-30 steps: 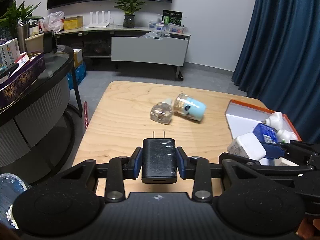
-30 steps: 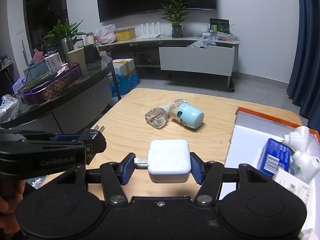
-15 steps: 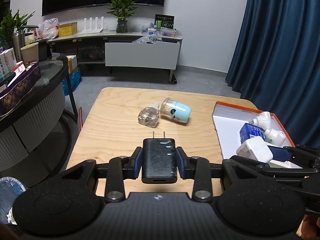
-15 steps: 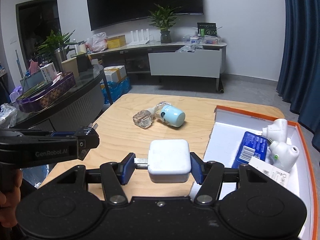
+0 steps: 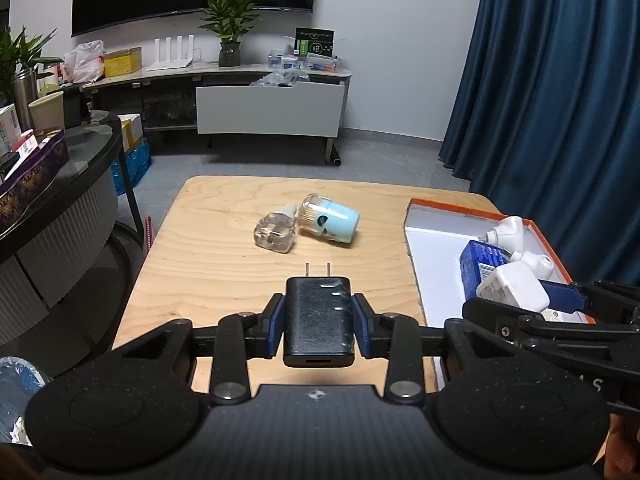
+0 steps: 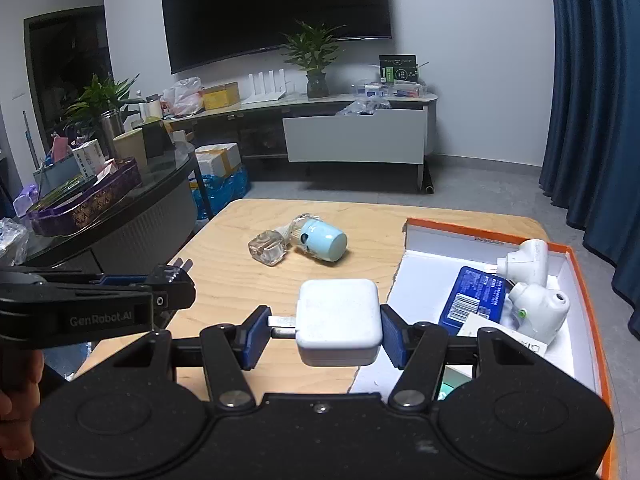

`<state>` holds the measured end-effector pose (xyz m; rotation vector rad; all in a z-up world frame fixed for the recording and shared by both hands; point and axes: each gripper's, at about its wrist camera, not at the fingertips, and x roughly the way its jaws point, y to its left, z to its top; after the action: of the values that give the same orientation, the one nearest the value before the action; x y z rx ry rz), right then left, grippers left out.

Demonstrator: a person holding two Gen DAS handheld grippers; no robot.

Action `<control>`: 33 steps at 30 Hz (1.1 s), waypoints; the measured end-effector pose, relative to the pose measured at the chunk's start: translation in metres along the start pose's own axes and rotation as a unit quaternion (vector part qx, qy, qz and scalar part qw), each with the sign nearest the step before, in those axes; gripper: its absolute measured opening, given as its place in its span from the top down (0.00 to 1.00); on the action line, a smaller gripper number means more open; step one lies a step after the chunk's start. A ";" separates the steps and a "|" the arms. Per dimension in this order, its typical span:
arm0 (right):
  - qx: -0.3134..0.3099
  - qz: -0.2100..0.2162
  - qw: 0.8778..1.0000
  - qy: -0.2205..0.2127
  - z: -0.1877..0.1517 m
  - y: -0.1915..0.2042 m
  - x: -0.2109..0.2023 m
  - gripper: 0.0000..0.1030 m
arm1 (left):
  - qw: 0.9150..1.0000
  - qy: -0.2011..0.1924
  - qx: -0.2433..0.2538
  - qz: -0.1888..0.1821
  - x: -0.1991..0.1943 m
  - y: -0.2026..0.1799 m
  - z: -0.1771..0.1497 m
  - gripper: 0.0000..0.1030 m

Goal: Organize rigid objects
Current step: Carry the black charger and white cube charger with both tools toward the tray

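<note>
While the left gripper (image 5: 319,322) clamps a black plug-in charger (image 5: 319,320), the right gripper (image 6: 338,330), clamping a white square charger (image 6: 338,322), hangs nearer the orange-rimmed white box (image 6: 424,272).

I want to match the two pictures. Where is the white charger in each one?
Left wrist view: the white charger is at the right edge, held in the right gripper over the orange box.
Right wrist view: the white charger is at the lower centre, clamped between the blue pads.
Shared landmark: the light blue cup lying on the table.
</note>
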<state>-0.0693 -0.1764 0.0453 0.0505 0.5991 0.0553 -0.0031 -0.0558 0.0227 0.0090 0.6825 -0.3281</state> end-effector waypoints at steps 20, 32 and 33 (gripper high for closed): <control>0.006 -0.013 1.000 -0.003 -0.002 -0.012 -0.006 0.33 | 1.000 0.003 0.006 -0.008 0.000 -0.007 0.000 0.65; 0.010 -0.021 1.000 -0.016 0.000 -0.018 -0.018 0.33 | 1.000 0.004 0.010 -0.017 -0.001 -0.016 0.001 0.65; 0.011 -0.022 1.000 -0.017 0.000 -0.019 -0.019 0.33 | 1.000 0.004 0.011 -0.018 -0.001 -0.018 0.001 0.65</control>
<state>-0.0839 -0.1969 0.0548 0.0592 0.5664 0.0042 -0.0086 -0.0722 0.0262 0.0195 0.6872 -0.3711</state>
